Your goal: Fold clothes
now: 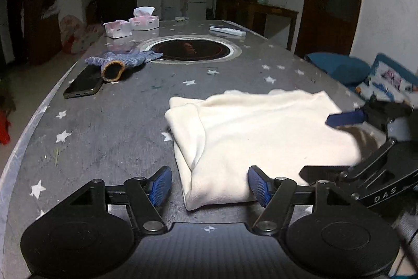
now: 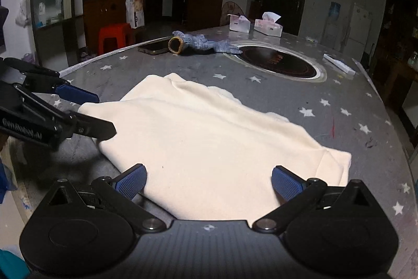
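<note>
While cream garment [image 1: 261, 132] lies folded, L gripper [image 1: 210, 186] & R gripper [image 2: 209, 181] jaws apart.

White letters "DAS" stand on the black arm of the right gripper [image 1: 347, 119], seen from the left wrist view. In the right wrist view, the left gripper [image 2: 88, 111] carries white lettering that seems to read "GenRobot.AI", though it is blurred. No other text can be read.
</note>
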`<state>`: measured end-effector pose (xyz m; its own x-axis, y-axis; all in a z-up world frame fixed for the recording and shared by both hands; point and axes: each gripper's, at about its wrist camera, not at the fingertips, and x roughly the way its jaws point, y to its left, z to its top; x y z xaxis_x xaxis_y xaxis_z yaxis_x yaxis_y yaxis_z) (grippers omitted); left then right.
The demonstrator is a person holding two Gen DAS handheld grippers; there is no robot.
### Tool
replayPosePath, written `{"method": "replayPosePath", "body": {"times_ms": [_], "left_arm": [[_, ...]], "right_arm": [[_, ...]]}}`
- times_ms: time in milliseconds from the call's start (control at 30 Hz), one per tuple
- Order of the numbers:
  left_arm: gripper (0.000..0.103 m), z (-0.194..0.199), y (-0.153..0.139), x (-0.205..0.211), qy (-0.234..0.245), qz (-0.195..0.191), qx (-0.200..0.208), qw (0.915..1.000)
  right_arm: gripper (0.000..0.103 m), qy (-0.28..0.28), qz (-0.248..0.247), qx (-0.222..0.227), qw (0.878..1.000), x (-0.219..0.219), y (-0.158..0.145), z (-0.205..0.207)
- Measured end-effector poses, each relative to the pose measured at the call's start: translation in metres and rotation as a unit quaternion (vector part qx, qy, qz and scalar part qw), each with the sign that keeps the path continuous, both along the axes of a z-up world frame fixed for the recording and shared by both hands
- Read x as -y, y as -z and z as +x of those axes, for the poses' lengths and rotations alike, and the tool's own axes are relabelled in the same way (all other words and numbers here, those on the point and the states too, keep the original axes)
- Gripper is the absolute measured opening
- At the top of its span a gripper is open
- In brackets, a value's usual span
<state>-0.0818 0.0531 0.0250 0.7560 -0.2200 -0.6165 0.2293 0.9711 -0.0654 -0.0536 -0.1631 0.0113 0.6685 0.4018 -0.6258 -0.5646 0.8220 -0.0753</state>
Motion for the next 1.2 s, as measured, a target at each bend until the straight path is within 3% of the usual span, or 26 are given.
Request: {"method": "replayPosePath", "body": {"times_ms": [167, 367, 500, 700, 800, 1100, 1200], "left_arm": [[0.068, 0.000, -0.007, -0.015, -0.029, -0.026, 0.005, 0.9992], [0.069, 0.002, 0.012, -0.025, -0.048, -0.029, -0.022, 0.9982], [0.068, -0.006, 0.001, -0.028, -0.059, -0.034, -0.002, 0.9977], [0.069, -0.004, 0.011, -0.032, -0.065, -0.023, -0.014, 0.9975], [0.069, -0.006, 0.012, -0.029, -0.061, -0.010, -0.008, 0.9980], [0.068, 0.001, 0.000, -0.034, -0.063, -0.027, -0.006, 0.9976], [0.068, 0.005, 0.007, -0.030, -0.059, -0.011, -0.013, 0.9981]], "right_arm": [[0.103, -0.002, 0.011, 0.015, 1.000, 0.002, -0.012, -0.001], [0.103, -0.004, 0.007, -0.012, 1.000, -0.004, 0.002, 0.007], [0.103, -0.001, 0.014, -0.010, 1.000, -0.002, -0.003, 0.007], [0.103, -0.007, 0.017, 0.004, 1.000, -0.009, -0.010, 0.009], [0.103, -0.010, 0.010, -0.007, 1.000, -0.015, -0.002, 0.012], [0.103, -0.008, 0.006, -0.023, 1.000, -0.013, -0.001, 0.015], [0.103, -0.003, 0.029, -0.038, 0.999, -0.007, 0.005, 0.018]]}}
